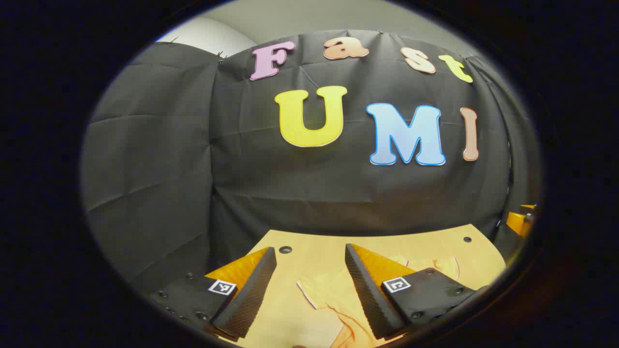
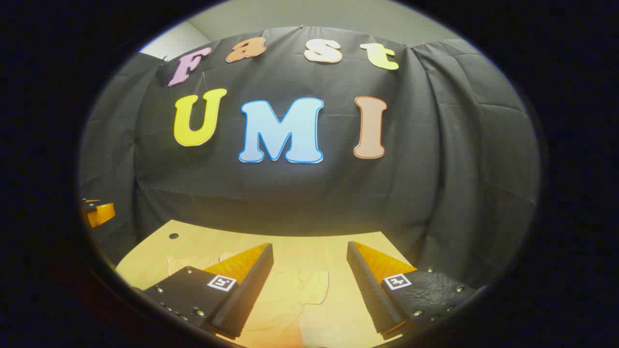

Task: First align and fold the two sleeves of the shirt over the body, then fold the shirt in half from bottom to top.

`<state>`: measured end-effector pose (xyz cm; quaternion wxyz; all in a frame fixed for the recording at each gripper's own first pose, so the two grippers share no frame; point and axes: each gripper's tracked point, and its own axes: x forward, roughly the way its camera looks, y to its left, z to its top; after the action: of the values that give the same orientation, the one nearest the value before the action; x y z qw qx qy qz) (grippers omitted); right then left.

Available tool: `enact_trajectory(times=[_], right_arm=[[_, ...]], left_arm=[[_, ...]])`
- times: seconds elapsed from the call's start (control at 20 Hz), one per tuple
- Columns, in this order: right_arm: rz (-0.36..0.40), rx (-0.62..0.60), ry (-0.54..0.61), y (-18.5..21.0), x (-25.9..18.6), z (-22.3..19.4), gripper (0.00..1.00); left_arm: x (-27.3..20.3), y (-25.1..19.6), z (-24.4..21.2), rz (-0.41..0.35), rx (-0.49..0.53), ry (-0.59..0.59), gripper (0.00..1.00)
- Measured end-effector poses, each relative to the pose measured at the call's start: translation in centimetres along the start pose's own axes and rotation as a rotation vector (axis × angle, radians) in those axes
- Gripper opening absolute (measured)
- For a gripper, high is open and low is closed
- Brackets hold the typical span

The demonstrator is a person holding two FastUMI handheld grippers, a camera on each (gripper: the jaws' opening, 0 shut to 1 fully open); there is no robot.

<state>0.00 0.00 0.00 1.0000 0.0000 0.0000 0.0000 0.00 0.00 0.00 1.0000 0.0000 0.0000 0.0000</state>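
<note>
Both grippers hang above the table [image 1: 387, 241], tilted up toward the booth wall, so little of the work surface shows; the shirt [image 1: 333, 295], a pale cloth close in tone to the table, lies flat on the table low in the left gripper view, between and just past that gripper's fingers; in the right gripper view the same cloth [image 2: 290, 299] lies on the table below and between the fingers, one short edge, perhaps a sleeve, ending near the table's middle.

The left gripper [image 1: 309, 263] stands released, jaws wide apart with nothing between them; the right gripper [image 2: 309, 258] likewise stands spread and empty; neither touches the shirt. Past the table's right corner in the left gripper view a bit of the other gripper shows; the right gripper view shows a like bit off the table's left corner; so the two sit well apart, one to each side of the shirt.

By my reading the task is at its start, or between folds: no cloth is held and the shirt looks spread out; whether a sleeve is already folded I cannot tell, too little of the shirt being in view. The next move likely calls for tipping each gripper down toward the table, finding a sleeve end on its side of the shirt, and pinching only the top layer; the risk is poor contrast between cloth and table, making the edge hard to catch.
</note>
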Motion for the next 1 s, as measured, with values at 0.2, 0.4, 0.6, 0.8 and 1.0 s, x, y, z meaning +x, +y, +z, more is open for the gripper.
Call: enact_trajectory(times=[0.2,0.4,0.6,0.8,1.0], right_arm=[[0.013,0.006,0.005,0.0,-0.1,-0.3,0.95],[0.022,0.015,0.016,-0.4,0.0,-0.8,0.95],[0.021,0.033,0.03,-0.7,-0.2,-1.2,0.95],[0.015,0.039,0.037,-1.2,0.0,-1.6,0.95],[0.008,0.057,0.048,-1.6,0.7,-2.0,0.95]], left_arm=[[-0.4,-0.3,0.2,-0.008,0.011,-0.004,0.94],[-0.5,-0.7,0.4,-0.012,0.02,-0.012,0.94],[-0.4,-1.1,0.4,-0.014,0.023,-0.01,0.94],[-0.2,-1.2,0.5,-0.011,0.025,-0.01,0.94],[0.1,-1.3,0.6,-0.012,0.033,-0.01,0.94]])
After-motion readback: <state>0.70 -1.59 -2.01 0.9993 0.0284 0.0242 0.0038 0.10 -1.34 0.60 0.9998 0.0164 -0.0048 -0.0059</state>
